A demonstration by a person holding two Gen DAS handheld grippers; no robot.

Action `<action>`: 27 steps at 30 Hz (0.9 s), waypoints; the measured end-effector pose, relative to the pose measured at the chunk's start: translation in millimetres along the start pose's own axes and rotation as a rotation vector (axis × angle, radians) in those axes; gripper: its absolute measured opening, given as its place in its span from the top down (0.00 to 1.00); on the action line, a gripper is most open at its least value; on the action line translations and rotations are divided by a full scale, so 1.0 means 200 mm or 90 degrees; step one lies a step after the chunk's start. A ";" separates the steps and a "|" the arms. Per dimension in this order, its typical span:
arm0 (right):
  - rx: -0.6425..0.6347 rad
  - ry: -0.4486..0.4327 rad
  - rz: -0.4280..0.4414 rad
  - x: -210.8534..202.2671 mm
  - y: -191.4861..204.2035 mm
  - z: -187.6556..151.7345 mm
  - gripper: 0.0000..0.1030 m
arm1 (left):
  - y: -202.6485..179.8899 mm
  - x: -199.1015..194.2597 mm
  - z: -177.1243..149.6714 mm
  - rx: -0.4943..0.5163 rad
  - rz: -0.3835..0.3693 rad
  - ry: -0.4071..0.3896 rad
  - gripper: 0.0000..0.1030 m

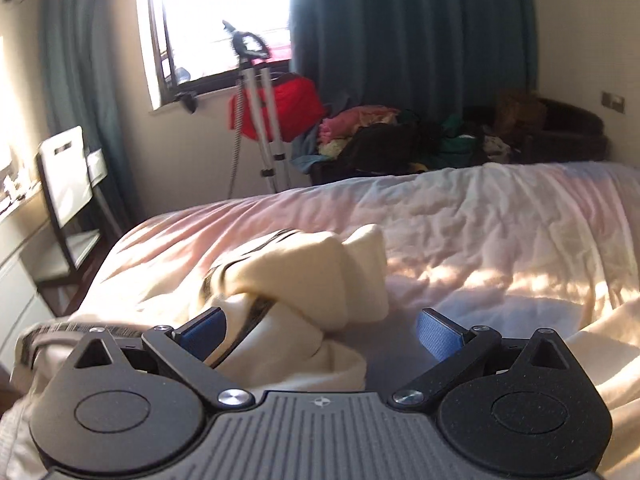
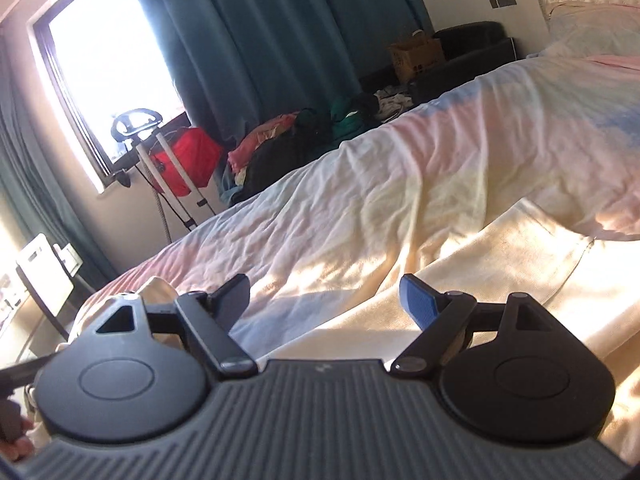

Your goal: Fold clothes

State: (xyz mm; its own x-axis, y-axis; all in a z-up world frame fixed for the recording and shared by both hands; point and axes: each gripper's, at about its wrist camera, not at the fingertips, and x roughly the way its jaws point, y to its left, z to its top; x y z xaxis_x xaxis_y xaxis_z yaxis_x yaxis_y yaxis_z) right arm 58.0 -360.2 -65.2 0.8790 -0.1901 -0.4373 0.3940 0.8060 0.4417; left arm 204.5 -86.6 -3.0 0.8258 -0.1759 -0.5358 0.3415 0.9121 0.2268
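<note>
Left wrist view: left gripper (image 1: 320, 330) jaws spread wide, blue pads (image 1: 438, 336) facing each other, nothing pinched. Cream garment (image 1: 320, 268) lies bunched on the bed (image 1: 480, 216) just ahead of the fingers, a dark-striped band showing in its folds; part of it sits between the spread fingers, whether touching a pad I cannot tell. A small emblem on the gripper body is too small to read. Beyond the bed: a mixed clothes pile (image 1: 384, 132), a red bag (image 1: 280, 108) behind a garment steamer stand (image 1: 260, 104), teal curtains (image 1: 412, 28), a white chair (image 1: 68, 184).

Right wrist view: right gripper (image 2: 324, 300) jaws apart, empty, over sunlit sheet. Cream garment (image 2: 500, 264) spreads flat below and right of the fingers. A cardboard box (image 2: 418, 56) with dark printing, unreadable, sits at the far wall; contents not visible. No legible writing anywhere.
</note>
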 end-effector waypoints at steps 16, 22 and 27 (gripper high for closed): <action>0.136 0.042 -0.046 0.36 -0.22 -0.07 0.19 | -0.42 1.03 0.13 0.243 0.113 0.175 0.49; 0.142 0.046 -0.049 0.36 -0.21 -0.08 0.19 | -0.39 0.85 0.29 0.221 0.084 0.106 0.93; 0.102 0.009 -0.041 0.26 -0.17 -0.05 0.19 | -0.43 0.45 0.56 0.158 -0.036 -0.062 0.94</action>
State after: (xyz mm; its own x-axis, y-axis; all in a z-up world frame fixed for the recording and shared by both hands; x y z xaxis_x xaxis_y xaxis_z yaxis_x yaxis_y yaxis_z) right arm 87.1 -391.8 -111.4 0.8475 -0.2290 -0.4789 0.4875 0.6930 0.5312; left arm 300.0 -223.4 20.2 0.8375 -0.2694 -0.4753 0.4775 0.7837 0.3972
